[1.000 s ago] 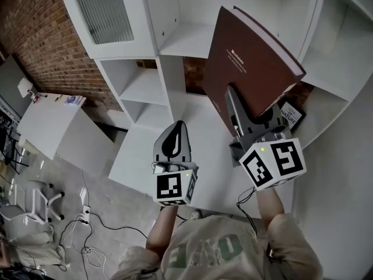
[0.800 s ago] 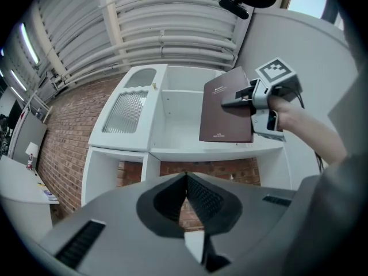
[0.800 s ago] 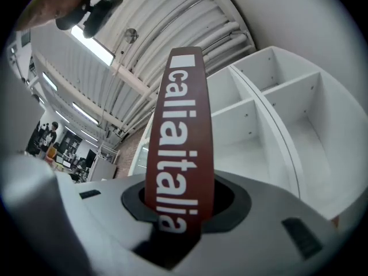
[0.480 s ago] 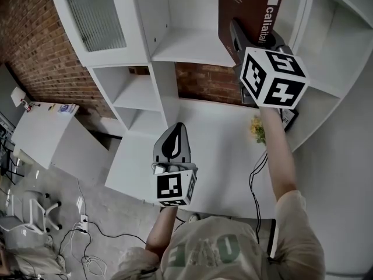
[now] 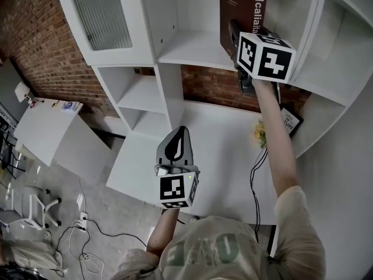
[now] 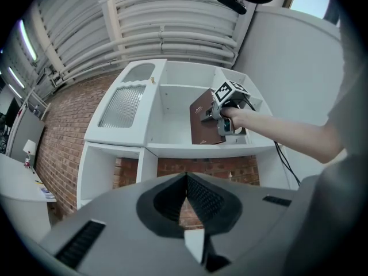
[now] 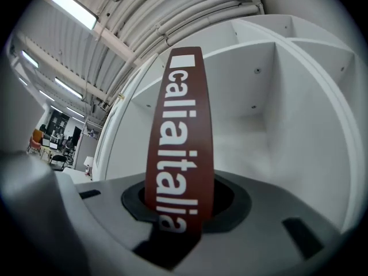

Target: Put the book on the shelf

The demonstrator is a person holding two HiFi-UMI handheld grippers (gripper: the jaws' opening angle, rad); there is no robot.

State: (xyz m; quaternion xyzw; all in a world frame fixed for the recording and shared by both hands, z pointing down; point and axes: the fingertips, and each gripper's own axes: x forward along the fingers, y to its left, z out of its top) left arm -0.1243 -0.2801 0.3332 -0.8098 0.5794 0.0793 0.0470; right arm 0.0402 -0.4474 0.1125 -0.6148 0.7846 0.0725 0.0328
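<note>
A dark brown book with white lettering on its spine stands upright in the upper middle compartment of the white shelf unit. My right gripper is shut on the book's spine edge, arm stretched up. In the right gripper view the spine rises from between the jaws of the right gripper. The left gripper view shows the book with its lower edge at the shelf board; whether they touch I cannot tell. My left gripper hangs low over the desk, shut and empty, its jaws pressed together.
A ribbed glass door closes the compartment left of the book. Below lies a white desk with yellow flowers and a magazine at its right. A brick wall, a low white cabinet and floor cables lie left.
My right gripper lifted the book from above the desk, turned it upright and carried it into the upper shelf compartment. The left gripper barely moved.
</note>
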